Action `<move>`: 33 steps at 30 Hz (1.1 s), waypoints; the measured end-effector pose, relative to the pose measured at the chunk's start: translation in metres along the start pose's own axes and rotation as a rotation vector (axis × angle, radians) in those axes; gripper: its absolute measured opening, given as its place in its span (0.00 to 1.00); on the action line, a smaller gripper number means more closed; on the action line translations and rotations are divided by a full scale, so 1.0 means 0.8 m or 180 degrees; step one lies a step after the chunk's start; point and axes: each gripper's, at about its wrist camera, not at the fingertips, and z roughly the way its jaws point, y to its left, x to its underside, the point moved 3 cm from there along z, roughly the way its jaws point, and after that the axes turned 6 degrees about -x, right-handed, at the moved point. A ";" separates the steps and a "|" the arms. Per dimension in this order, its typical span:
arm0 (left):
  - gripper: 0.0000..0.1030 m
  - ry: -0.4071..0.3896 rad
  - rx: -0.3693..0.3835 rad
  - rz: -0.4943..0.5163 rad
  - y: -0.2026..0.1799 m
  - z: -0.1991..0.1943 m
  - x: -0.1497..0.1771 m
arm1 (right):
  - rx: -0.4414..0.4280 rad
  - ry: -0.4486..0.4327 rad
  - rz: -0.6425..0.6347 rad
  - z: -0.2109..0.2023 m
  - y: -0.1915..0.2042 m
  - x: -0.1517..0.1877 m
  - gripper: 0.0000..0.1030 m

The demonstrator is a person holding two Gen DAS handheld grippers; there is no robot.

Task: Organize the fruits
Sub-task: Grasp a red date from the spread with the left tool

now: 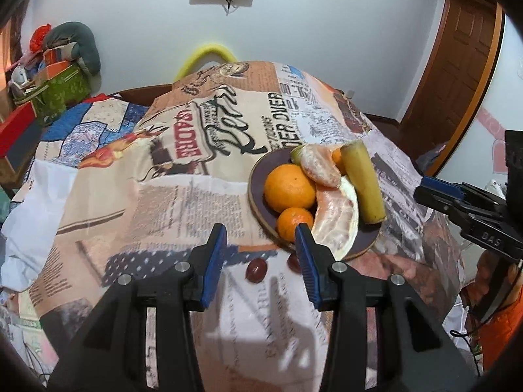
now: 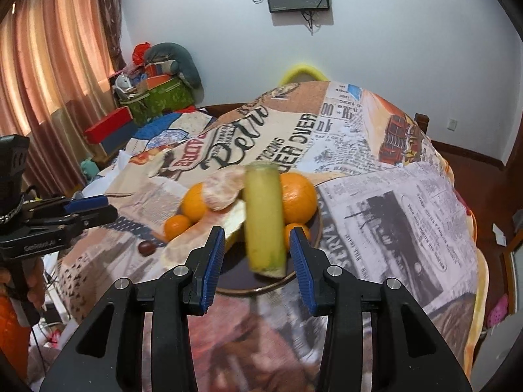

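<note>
While the left wrist view looks down past the left tool (image 1: 261, 248), its blue pads stand apart with nothing between them. Beyond them, two dark red grapes (image 1: 256, 269) lie loose on the printed cloth (image 1: 163, 196) over the worktop, just short of the plate (image 1: 258, 196). That plate already carries a large orange (image 1: 289, 187), a small mandarin (image 1: 294, 223), a peeled citrus piece (image 1: 318, 166), a pomelo slice (image 1: 336, 215) and a yellow-green stalk section (image 1: 362, 184). The right tool (image 1: 457, 196) shows at the right edge; from here its jaws cannot be read.

Judged from this, the grapes are what remains outside the plate, so the step in hand is probably collecting them. A grape is small, round and soft: the left tool should come down over one with a pad on each side, close gently, and avoid nudging it into a roll.

From the right wrist view, the right tool (image 2: 256, 245) is also parted and empty, hovering near the plate's front rim (image 2: 235, 290) with the stalk section (image 2: 264, 219) lying beyond its pads. One grape (image 2: 146, 247) shows left of the plate. The plate looks crowded, so any fruit added is best set into a low gap near the rim.
</note>
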 end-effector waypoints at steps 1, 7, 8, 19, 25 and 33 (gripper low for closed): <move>0.42 0.0018 0.0006 -0.0003 0.001 0.000 0.003 | -0.0013 0.0009 0.0003 -0.001 0.003 0.003 0.37; 0.42 0.0197 0.0035 0.0015 0.006 0.011 0.035 | -0.0043 0.0146 0.0010 0.009 0.025 0.027 0.37; 0.42 0.0228 0.0050 0.0018 0.005 0.016 0.040 | -0.0052 0.0180 0.0024 0.012 0.028 0.031 0.37; 0.40 0.0380 0.0162 0.0043 0.002 0.065 0.054 | -0.0085 0.0473 0.0144 0.045 0.047 0.067 0.37; 0.17 0.0355 0.0148 0.0193 -0.002 0.079 0.048 | -0.0104 0.0548 0.0107 0.066 0.062 0.071 0.37; 0.14 0.0277 0.0307 0.0156 0.013 0.061 0.057 | -0.0100 0.0651 -0.0037 0.092 0.087 0.066 0.37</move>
